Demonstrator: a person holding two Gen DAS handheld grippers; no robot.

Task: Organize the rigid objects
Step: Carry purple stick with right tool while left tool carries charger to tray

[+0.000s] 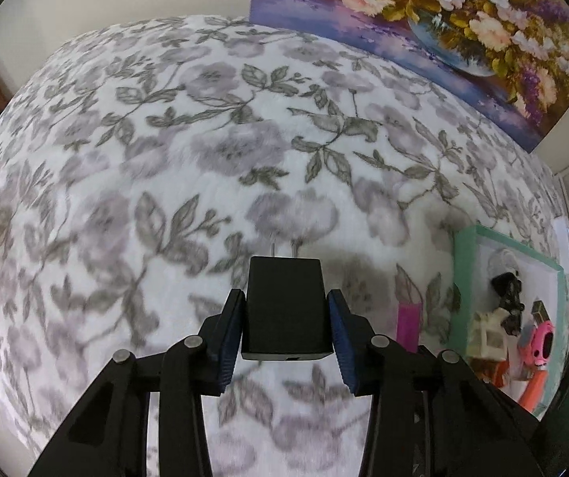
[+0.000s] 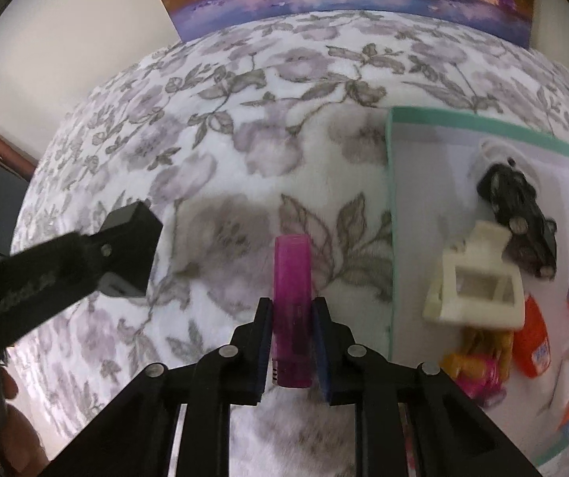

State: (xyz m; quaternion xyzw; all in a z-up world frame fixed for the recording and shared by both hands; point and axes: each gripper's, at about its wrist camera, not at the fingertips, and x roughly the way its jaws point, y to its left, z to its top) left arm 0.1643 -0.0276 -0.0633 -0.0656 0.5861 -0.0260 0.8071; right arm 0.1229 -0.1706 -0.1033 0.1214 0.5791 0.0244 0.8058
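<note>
Two hand-held grippers are in view, each pinching one thing above a floral blanket (image 1: 213,127) printed with grey leaves and mauve flowers. The left hand-held gripper (image 1: 286,314) points steeply down and its blue-padded fingers (image 1: 231,330) press on both sides of one black charger (image 1: 284,310), whose two metal prongs point away from the camera; the charger hangs clear of the blanket, with its shadow just to the right. The right hand-held gripper (image 2: 293,342), also tilted steeply down, has its jaws nearly together on one translucent magenta lighter (image 2: 292,306), held upright and lengthwise between the pads. In the right wrist view the left hand-held gripper enters from the left edge with the charger at its tip, well apart from the lighter. To the right lies one tray with a teal rim (image 2: 389,206) and a white floor, carrying one black toy car (image 2: 519,214), one cream plastic frame-like piece (image 2: 475,286), one orange packet (image 2: 533,346), and several pink and yellow items too blurred to count surely. One flower painting (image 1: 443,28) leans against the wall behind the blanket.
</note>
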